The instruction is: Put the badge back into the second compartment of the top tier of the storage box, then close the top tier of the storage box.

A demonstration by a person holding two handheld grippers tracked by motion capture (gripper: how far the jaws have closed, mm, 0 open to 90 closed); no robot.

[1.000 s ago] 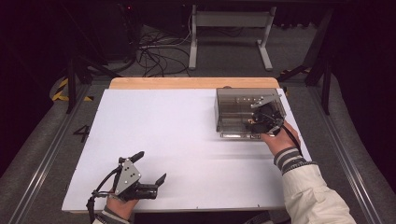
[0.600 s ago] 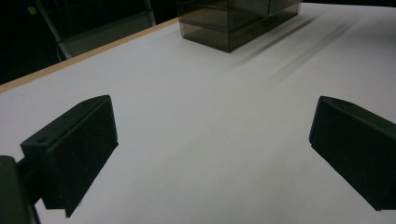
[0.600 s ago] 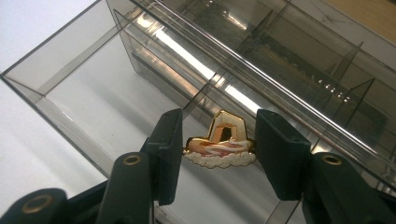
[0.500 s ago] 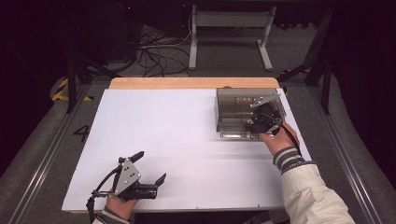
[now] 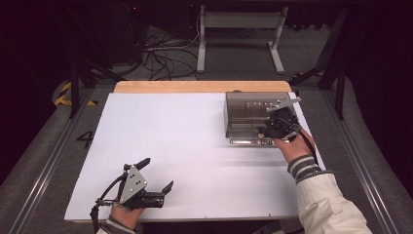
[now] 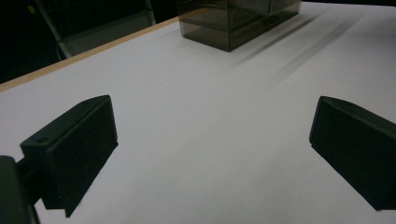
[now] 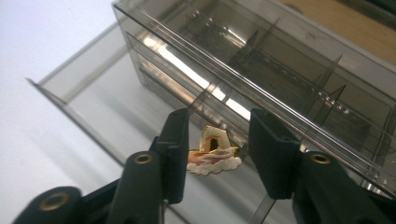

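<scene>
A smoked clear drawer cabinet [image 5: 253,114] stands at the table's far right, also seen far off as the cabinet [image 6: 233,23]. Its lower drawer [image 7: 88,105] is pulled out toward me. My right gripper [image 5: 272,129] hovers over that drawer at the cabinet's front. A small gold and white pin [image 7: 214,155] sits between the jaws of the right gripper [image 7: 217,122]. It touches the left jaw, while a thin gap shows at the right jaw. My left gripper [image 5: 158,173] rests near the front left edge, wide open with nothing in it. The left gripper [image 6: 212,130] faces bare white surface.
The white tabletop [image 5: 185,141] has a wooden strip [image 5: 195,87] along its far edge. Beyond the table stand a metal frame [image 5: 238,29] and loose cables [image 5: 160,53] on the floor. A rail [image 5: 44,165] runs along the left side.
</scene>
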